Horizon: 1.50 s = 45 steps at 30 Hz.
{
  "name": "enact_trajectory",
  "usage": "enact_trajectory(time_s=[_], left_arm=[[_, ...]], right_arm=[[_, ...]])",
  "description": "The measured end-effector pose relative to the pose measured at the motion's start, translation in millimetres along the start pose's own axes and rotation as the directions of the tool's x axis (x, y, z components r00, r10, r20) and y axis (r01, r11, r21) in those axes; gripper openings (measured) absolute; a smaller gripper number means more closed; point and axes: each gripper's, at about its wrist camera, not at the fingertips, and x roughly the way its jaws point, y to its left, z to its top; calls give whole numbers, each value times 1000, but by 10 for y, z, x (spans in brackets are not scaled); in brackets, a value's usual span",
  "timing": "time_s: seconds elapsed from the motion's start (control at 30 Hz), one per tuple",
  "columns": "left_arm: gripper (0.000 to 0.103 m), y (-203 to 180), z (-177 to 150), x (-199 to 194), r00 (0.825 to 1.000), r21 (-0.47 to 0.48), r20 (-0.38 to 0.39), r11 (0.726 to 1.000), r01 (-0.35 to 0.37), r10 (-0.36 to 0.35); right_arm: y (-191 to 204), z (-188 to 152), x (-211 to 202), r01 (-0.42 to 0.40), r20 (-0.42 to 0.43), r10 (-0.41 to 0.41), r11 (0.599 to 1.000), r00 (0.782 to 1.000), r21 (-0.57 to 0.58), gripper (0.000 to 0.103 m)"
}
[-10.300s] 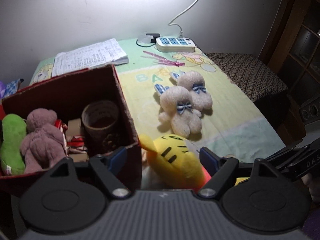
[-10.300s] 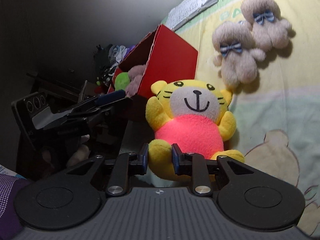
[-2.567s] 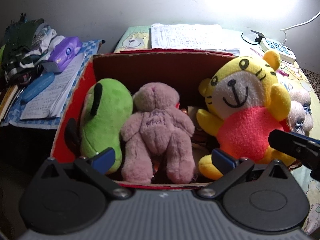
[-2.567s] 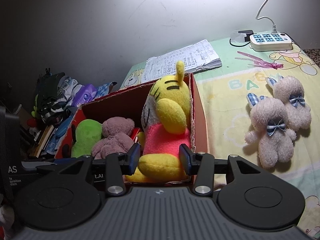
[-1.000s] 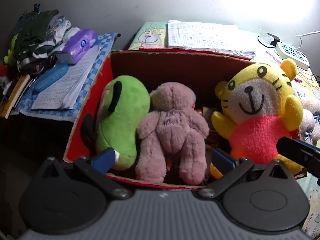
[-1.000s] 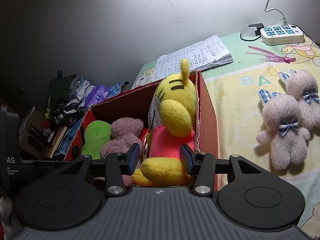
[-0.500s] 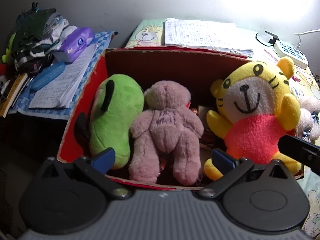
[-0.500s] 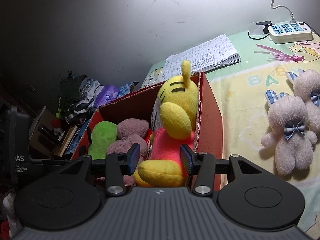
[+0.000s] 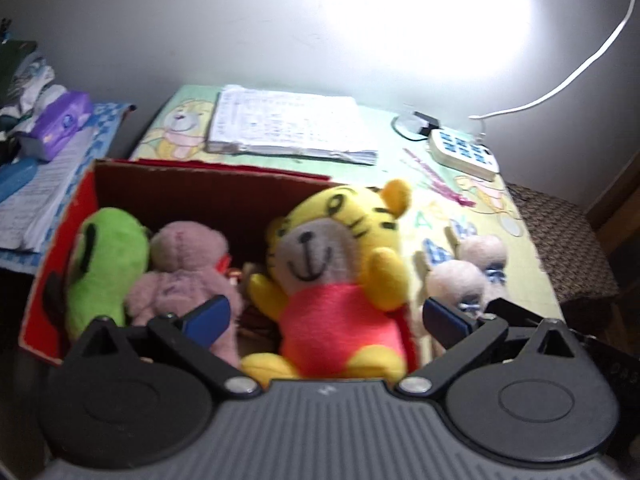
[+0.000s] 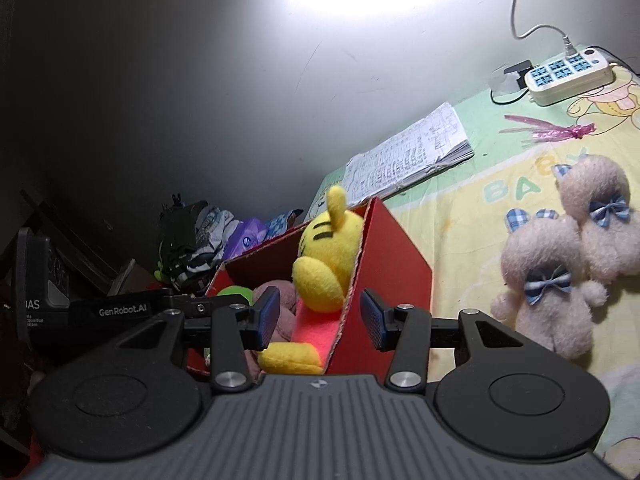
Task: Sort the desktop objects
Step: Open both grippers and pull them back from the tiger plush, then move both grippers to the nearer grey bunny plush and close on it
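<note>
The yellow plush tiger in a pink shirt [image 9: 340,272] sits inside the red cardboard box [image 10: 396,276], against its right wall; both the right gripper [image 10: 316,316] and left gripper [image 9: 324,316] gape empty. Top-heavy, it might topple out if the box gets bumped

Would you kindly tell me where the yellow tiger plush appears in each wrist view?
Left wrist: yellow tiger plush at centre, facing the camera, in the red box's right end.
Right wrist: lower centre, seen side-on inside the box.
Shared landmark: the white power strip.
</note>
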Motion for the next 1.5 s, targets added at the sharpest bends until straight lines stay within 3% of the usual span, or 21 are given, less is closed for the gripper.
enact_trajectory(time_s=[0.2, 0.3, 0.4, 0.53, 0.57, 0.63, 0.73, 0.8, 0.93, 1.07, 1.13, 1.23, 1.5], left_arm=[[102, -634, -5, 99, 994, 51, 18, 993, 110, -111], [102, -918, -58, 297, 985, 45, -52, 985, 165, -163], [102, -1185, -153, 538, 958, 54, -160, 967, 247, -236], [101, -1422, -363, 939, 915, 1, -291, 956, 292, -279], [100, -1462, -426, 1019, 914, -2, -307, 960, 279, -266], [99, -1533, -493, 1107, 930, 37, -297, 971, 236, -215], [100, -1620, -535, 1171, 966, 134, -221, 977, 166, -134], [101, -1629, -523, 1245, 977, 162, -180, 976, 144, -114], [100, -1635, -537, 1463, 973, 180, -221, 977, 113, -72], [101, -1614, -553, 1539, 991, 228, -128, 974, 1, 29], [99, -1590, -532, 1658, 987, 237, -154, 971, 0, 38], [83, -1559, -504, 1817, 980, 222, -196, 975, 0, 45], [82, -1551, -380, 1989, 983, 237, -175, 971, -21, 64]], right_arm=[[-540, 83, -355, 84, 50, -90, 990, 995, 114, 49], [-878, 105, -517, 123, 50, -137, 968, 989, 219, 49], [-1170, 109, -673, 144, 54, -169, 938, 984, 315, 49], [-1451, 129, -832, 159, 61, -197, 909, 979, 385, 49], [-1502, 128, -850, 162, 61, -201, 905, 978, 394, 49], [-1597, 121, -870, 165, 58, -206, 898, 977, 408, 49], [-1741, 110, -834, 161, 36, -195, 886, 980, 435, 49], [-1825, 115, -773, 146, 18, -173, 880, 985, 452, 49], [-1915, 183, -629, 116, -1, -130, 885, 992, 451, 49], [-1955, 255, -421, 79, -47, -64, 898, 997, 432, 48], [-1974, 289, -307, 61, -67, -36, 900, 997, 431, 48], [-1972, 357, -118, 37, -100, 5, 910, 995, 412, 48], [-2012, 451, 313, 52, -196, 22, 929, 980, 367, 48]])
